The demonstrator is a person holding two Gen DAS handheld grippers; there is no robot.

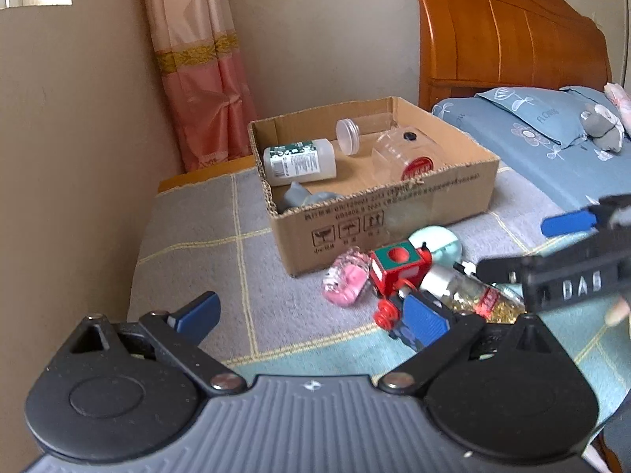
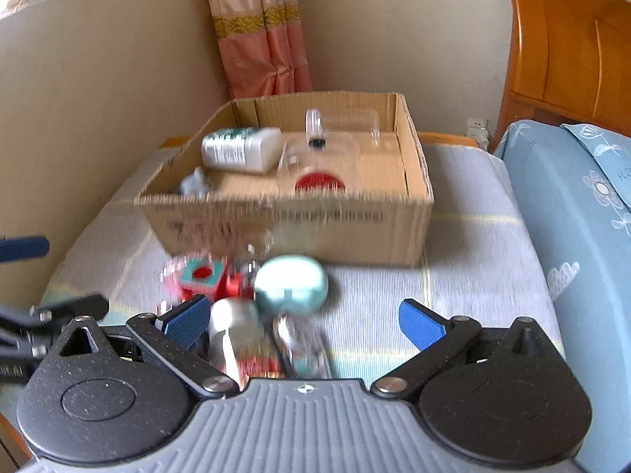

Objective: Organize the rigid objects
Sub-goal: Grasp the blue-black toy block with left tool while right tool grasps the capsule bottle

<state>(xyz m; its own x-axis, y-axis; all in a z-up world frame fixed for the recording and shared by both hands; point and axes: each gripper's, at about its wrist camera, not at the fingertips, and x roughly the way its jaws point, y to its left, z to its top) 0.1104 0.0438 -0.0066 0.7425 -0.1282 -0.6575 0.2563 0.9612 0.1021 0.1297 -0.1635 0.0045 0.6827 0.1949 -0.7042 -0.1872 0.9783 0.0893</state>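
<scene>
A big cardboard box [image 1: 394,213] sits on the gray blanket [image 1: 197,244], with a white bottle [image 1: 299,161] and a clear jar [image 1: 402,153] inside. Just in front of the box lie a red toy train [image 1: 398,272], a pink toy [image 1: 347,283] and a round teal thing [image 2: 292,285]. The left gripper [image 1: 311,311] and the right gripper [image 2: 303,317] are both spread wide and hold nothing.

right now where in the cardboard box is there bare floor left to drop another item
Bare floor shows in the cardboard box along its right side, right of the clear jar with the red lid, and in a strip along the front wall. The left half is crowded: white bottle, grey object in the front-left corner, small clear container at the back.
</scene>
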